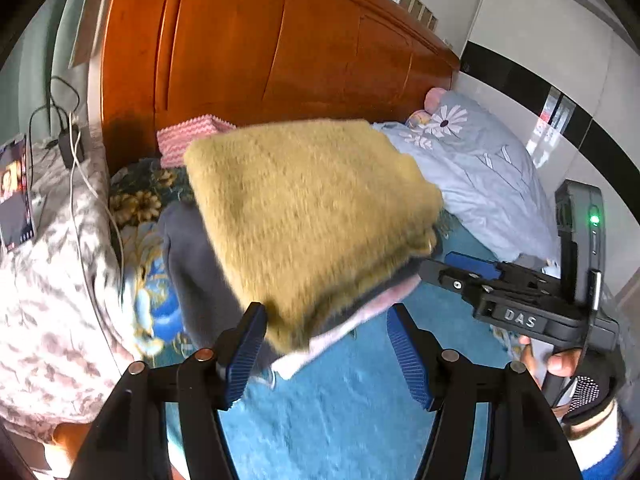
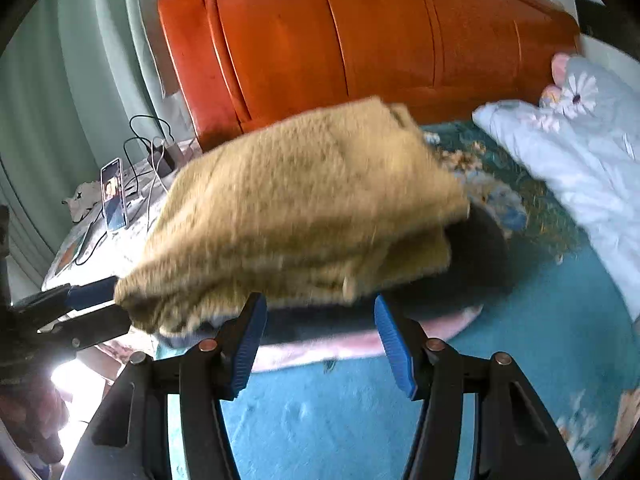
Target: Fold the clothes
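Note:
A folded fuzzy mustard-yellow sweater (image 1: 304, 224) lies on top of a stack with a dark grey garment (image 1: 192, 264) and a pink one (image 1: 340, 328) under it, on the teal bed cover (image 1: 344, 400). It also shows in the right wrist view (image 2: 304, 216). My left gripper (image 1: 326, 354) is open, its blue pads at the stack's near corner. My right gripper (image 2: 318, 340) is open at the stack's front edge, over the pink layer (image 2: 320, 348). The right gripper also shows in the left wrist view (image 1: 472, 264), at the stack's right side. The left gripper shows in the right wrist view (image 2: 92, 300).
An orange wooden headboard (image 1: 260, 48) stands behind. A light blue quilt with daisies (image 1: 480, 168) lies at the right. A pink zigzag cloth (image 1: 188, 136) lies by the headboard. A phone (image 2: 114, 194) and charger cables (image 1: 72, 148) sit on a floral-covered surface at the left.

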Action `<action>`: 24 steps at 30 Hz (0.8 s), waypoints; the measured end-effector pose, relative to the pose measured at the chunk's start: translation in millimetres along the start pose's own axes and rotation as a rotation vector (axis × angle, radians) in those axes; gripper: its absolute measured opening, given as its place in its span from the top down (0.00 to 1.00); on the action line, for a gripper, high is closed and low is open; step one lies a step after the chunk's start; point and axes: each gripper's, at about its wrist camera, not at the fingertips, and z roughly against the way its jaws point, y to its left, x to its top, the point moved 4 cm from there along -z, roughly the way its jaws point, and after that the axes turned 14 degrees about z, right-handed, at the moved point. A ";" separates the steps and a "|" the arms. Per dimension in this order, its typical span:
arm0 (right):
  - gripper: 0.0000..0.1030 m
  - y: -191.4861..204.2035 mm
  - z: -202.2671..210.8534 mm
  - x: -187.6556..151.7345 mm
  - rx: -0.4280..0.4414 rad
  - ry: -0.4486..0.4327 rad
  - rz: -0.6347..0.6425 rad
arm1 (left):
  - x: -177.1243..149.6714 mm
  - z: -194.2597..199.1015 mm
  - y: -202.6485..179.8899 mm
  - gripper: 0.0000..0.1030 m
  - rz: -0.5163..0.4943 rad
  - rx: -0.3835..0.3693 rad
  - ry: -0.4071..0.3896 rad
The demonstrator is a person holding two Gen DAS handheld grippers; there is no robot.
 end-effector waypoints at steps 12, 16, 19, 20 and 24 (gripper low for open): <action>0.14 4.6 -18.3 -24.4 0.023 -0.018 -0.109 | -34.1 -36.6 19.4 0.30 0.059 0.041 0.100; 0.09 7.4 -21.4 -25.9 0.030 -0.018 -0.110 | -36.8 -39.0 20.2 0.17 0.066 0.019 0.094; 0.07 9.5 -23.5 -25.6 0.038 -0.022 -0.115 | -37.4 -40.7 21.0 0.09 0.074 -0.004 0.088; 0.07 10.3 -23.5 -26.4 0.037 -0.022 -0.115 | -37.5 -41.3 21.2 0.07 0.077 -0.011 0.086; 0.07 12.2 -25.8 -28.9 0.032 -0.013 -0.110 | -37.9 -42.2 24.1 0.00 0.074 -0.018 0.065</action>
